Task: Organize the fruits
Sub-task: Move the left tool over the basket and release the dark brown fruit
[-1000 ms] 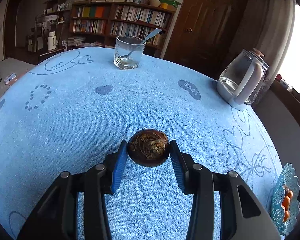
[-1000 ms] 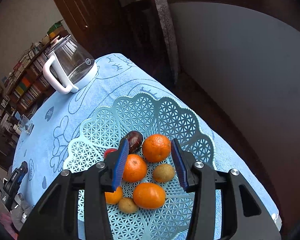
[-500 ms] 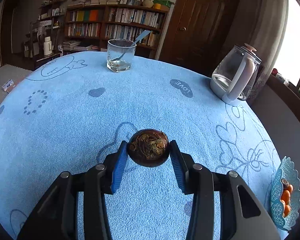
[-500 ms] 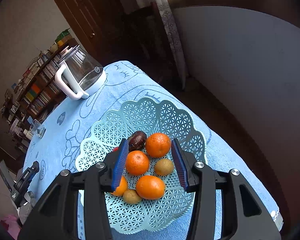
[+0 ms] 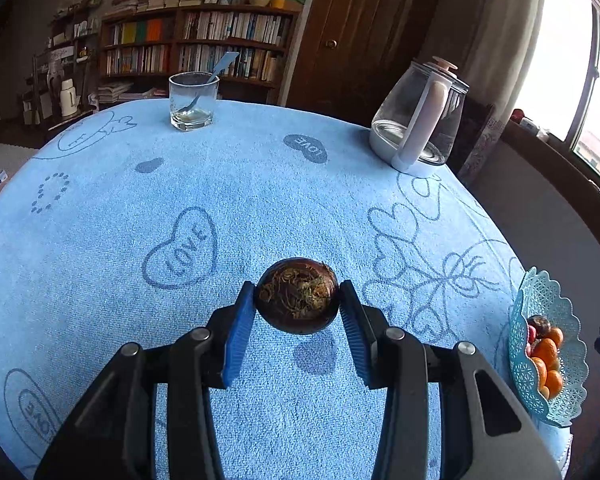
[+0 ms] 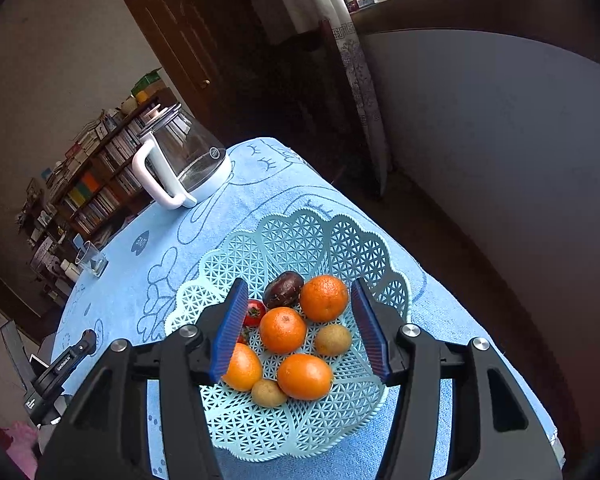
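My left gripper (image 5: pixel 298 300) is shut on a dark brown round fruit (image 5: pixel 298 300) with a fibrous top and holds it above the blue tablecloth (image 5: pixel 260 200); its shadow lies below. A light blue lattice basket (image 6: pixel 340 248) holds several oranges (image 6: pixel 323 297), small brown fruits (image 6: pixel 333 339), a dark purple fruit (image 6: pixel 283 289) and a red fruit (image 6: pixel 254 312). My right gripper (image 6: pixel 300 328) is open and empty, hovering over the basket. The basket also shows at the right table edge in the left wrist view (image 5: pixel 568 360).
A glass kettle with a white handle (image 5: pixel 420 124) stands at the far right of the table. A drinking glass with a spoon (image 5: pixel 192 100) stands at the far edge. Bookshelves and a door lie beyond. The table edge drops off just right of the basket.
My left gripper has lifted the brown fruit higher above the cloth and turned rightward. My right gripper has pulled up and back from the basket, still open.
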The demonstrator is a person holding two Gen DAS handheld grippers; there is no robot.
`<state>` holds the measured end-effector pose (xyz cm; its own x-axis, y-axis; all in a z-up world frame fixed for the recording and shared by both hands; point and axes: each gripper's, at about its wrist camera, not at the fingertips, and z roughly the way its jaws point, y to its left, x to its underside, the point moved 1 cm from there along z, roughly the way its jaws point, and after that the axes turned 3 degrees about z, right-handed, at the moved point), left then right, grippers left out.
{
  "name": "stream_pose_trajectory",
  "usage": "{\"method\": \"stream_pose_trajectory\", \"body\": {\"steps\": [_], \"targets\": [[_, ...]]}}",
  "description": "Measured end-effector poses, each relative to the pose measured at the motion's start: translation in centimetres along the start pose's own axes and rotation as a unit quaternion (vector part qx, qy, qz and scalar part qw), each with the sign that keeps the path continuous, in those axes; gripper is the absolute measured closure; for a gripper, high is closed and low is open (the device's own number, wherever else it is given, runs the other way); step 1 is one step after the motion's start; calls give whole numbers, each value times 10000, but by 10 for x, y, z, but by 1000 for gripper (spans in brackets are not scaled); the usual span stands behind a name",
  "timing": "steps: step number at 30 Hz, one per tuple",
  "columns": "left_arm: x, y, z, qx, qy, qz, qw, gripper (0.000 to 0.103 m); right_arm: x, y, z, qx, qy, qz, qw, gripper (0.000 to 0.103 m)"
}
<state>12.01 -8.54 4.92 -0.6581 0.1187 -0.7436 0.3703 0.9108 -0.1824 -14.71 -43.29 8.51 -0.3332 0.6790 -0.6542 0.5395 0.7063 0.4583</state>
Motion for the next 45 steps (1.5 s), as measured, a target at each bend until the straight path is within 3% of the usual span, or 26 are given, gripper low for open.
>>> {"method": "stream_pose_trajectory", "body": {"steps": [16, 27, 45], "targets": [[12, -110, -16, 697, 7, 950, 9930, 60, -5, -23, -12, -162, -196, 69, 9997, 47], [18, -173, -7, 908, 78, 1557, 9836, 60, -9, -15, -9, -242, -374, -164, 9989, 47], [28, -236, 32, 1104, 365, 2279, 9667, 60, -9, -15, -4, -321, -388, -148, 9986, 47]]}}
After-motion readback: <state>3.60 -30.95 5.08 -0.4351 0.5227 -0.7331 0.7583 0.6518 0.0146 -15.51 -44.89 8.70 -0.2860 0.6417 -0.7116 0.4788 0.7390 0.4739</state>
